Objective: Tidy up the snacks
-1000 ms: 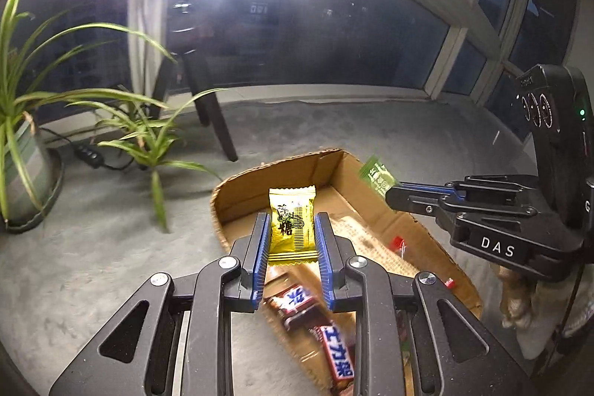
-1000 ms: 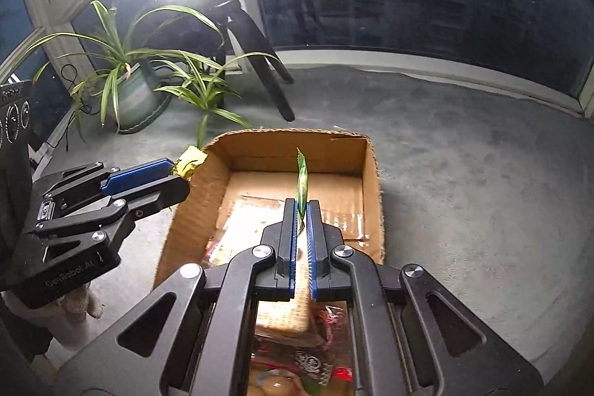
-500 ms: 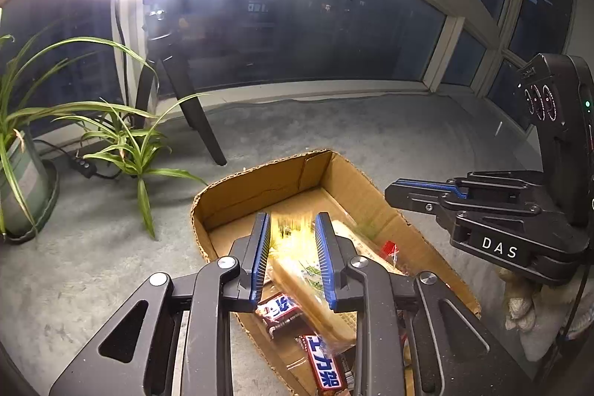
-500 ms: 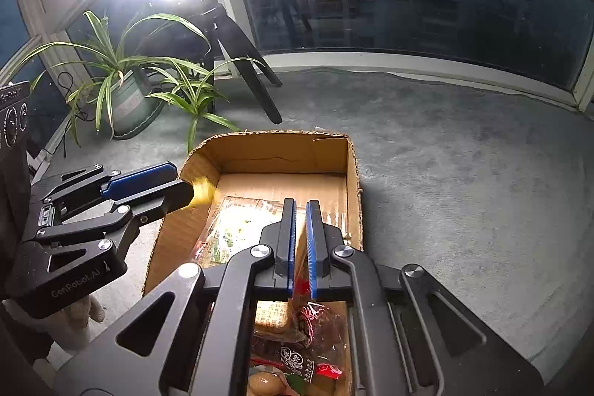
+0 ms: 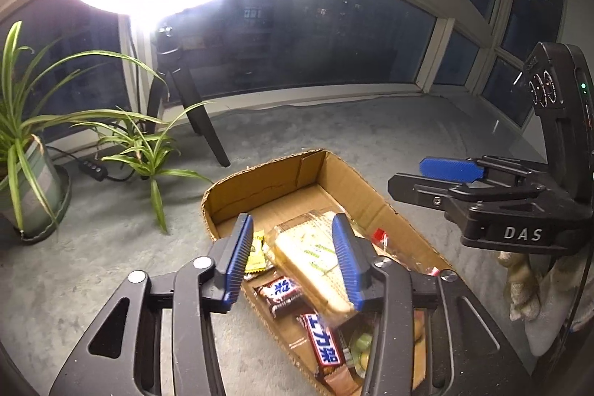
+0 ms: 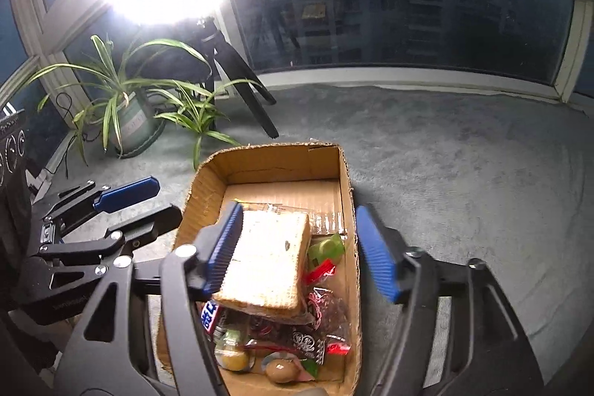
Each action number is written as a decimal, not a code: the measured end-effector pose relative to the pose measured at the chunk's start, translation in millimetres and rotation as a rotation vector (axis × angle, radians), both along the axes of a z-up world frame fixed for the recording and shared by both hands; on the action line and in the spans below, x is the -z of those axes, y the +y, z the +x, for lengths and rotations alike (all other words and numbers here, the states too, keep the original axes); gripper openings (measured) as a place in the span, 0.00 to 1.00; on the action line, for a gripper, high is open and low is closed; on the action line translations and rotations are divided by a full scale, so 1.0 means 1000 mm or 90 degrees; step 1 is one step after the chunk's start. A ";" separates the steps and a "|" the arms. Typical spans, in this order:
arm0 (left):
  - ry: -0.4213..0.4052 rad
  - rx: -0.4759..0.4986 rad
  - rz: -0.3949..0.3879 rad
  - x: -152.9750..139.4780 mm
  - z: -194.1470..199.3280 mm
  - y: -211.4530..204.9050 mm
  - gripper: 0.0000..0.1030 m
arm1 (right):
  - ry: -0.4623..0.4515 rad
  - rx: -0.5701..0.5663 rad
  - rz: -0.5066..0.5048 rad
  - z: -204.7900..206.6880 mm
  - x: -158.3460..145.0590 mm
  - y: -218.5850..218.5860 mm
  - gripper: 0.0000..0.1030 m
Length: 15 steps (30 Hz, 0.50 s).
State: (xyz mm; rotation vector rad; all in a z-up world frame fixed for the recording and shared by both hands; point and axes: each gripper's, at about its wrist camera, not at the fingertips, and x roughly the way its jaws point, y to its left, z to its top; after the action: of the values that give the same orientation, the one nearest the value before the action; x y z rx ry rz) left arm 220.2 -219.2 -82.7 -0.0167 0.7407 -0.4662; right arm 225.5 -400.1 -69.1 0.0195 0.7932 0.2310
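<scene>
Since both the left gripper (image 5: 291, 257) and the right gripper (image 6: 302, 249) have just been opening and now stand apart on nothing, the light, crinkly yellow candy packet (image 5: 256, 254), low centre in the cardboard box (image 5: 260, 180), looks best pinched at its sealed edge.

Box (image 6: 345, 195): raw brown corrugated cardboard, matt, ragged edges. Snack wrappers (image 6: 326, 314): glossy crinkled plastic film. Fingers (image 5: 237, 247): ribbed blue pads on matt black plastic. Floor (image 6: 464, 180): grey, rough-textured.
</scene>
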 end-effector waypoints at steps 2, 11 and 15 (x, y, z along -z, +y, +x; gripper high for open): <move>-0.005 0.001 0.002 -0.004 -0.008 0.003 0.45 | -0.003 0.007 0.004 -0.007 -0.004 0.002 0.71; -0.019 -0.008 0.013 -0.019 -0.042 0.027 0.66 | -0.013 0.022 0.004 -0.044 -0.015 0.018 0.78; -0.022 -0.021 0.014 -0.026 -0.056 0.042 0.68 | -0.018 0.028 0.015 -0.061 -0.022 0.026 0.78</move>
State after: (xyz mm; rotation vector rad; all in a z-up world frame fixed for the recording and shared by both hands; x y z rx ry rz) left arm 164.6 -177.5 -56.7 -0.0005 0.7113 -0.4260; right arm 164.7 -374.3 -47.5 0.0557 0.7606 0.1989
